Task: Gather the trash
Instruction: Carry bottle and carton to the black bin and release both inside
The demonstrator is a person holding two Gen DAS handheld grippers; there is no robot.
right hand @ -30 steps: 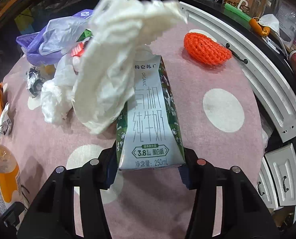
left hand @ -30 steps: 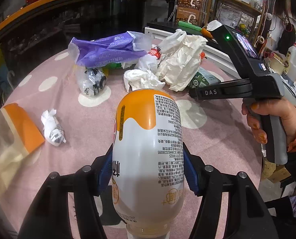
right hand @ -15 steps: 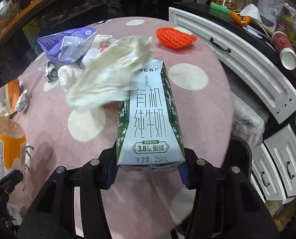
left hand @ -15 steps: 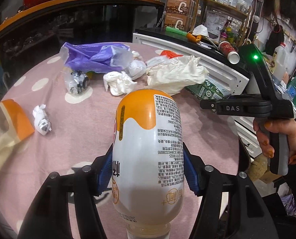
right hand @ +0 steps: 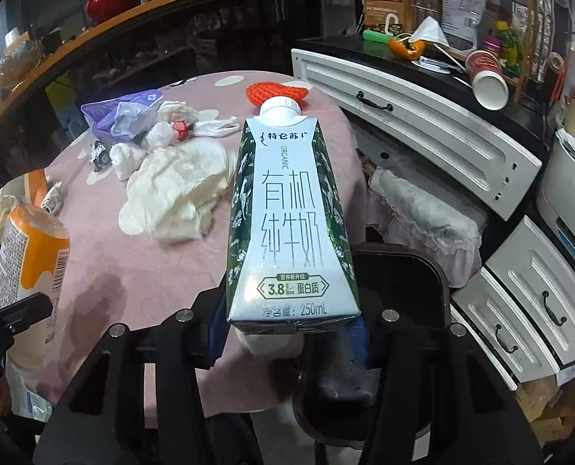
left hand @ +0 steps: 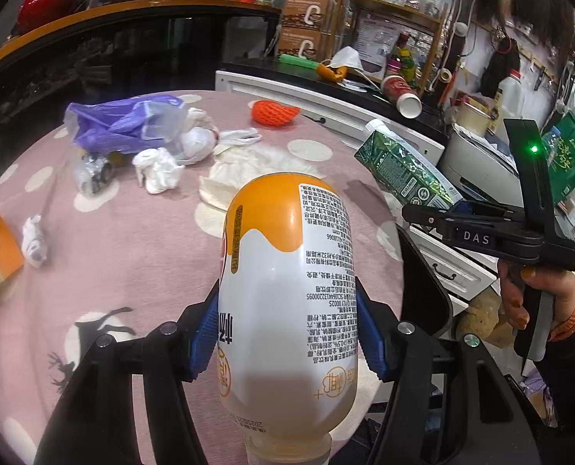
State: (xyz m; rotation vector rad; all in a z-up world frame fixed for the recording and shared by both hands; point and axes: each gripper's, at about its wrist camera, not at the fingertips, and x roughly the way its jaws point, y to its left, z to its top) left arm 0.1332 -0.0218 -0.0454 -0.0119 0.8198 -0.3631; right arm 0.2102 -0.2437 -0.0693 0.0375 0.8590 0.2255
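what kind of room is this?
Likely a lived-in home dining or living area, not a lab: a round table with a pink polka-dot cloth, white drawer cabinets, and cluttered shelves with boxes and jars.

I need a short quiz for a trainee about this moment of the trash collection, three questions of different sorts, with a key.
1. True or false: the left gripper holds the orange-and-white plastic bottle.
2. What does the right gripper hold?
A. orange foam net
B. green-and-white milk carton
C. purple plastic bag
3. Fill in: the crumpled white paper lies on the pink dotted ____.

Key:
1. True.
2. B, the green-and-white milk carton.
3. Tablecloth.
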